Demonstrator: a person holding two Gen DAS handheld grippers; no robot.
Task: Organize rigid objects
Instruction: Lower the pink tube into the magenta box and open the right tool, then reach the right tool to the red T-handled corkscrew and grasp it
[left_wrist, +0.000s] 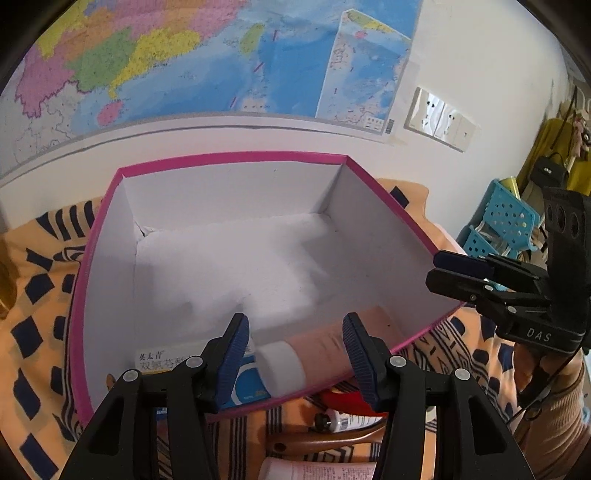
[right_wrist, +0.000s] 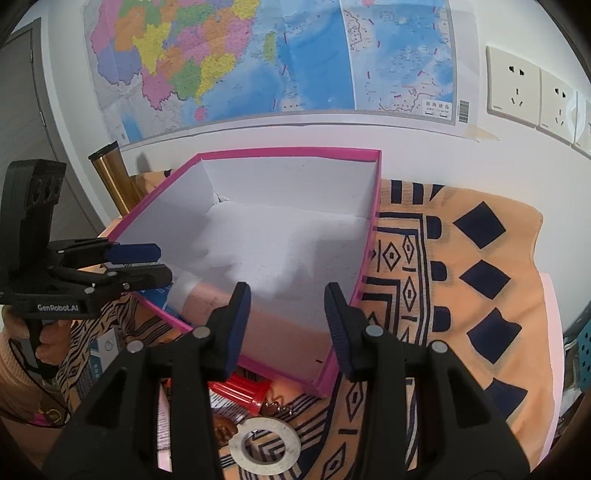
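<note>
Grippers are hovering over a pink-rimmed box (left_wrist: 236, 158) sitting mid-frame on an orange patterned cloth (right_wrist: 480, 280) below a wall map (left_wrist: 155, 55). Seen from the left wrist, the left gripper (left_wrist: 295, 354) is holding its blue-padded fingers apart with nothing between them, poised at the box's near edge — directly beyond them a peach tube (left_wrist: 325, 350) with a white cap is lying inside against the near wall, a blue-and-white carton (left_wrist: 251, 384) lying just beside it at lower left. Outside the box, at the bottom of that frame, a red item (left_wrist: 343, 400), a small bottle (left_wrist: 340, 421) and a second tube (left_wrist: 314, 470) are resting on the cloth. The right gripper (right_wrist: 288, 325), in its own view, is also spreading its fingers wide and empty above the box's near right corner; a metal ring (right_wrist: 264, 448) is lying on the cloth at bottom centre. A gold cylinder (right_wrist: 114, 177) is standing at the left, beside the box. Wall sockets (right_wrist: 532, 92) are showing at upper right.
</note>
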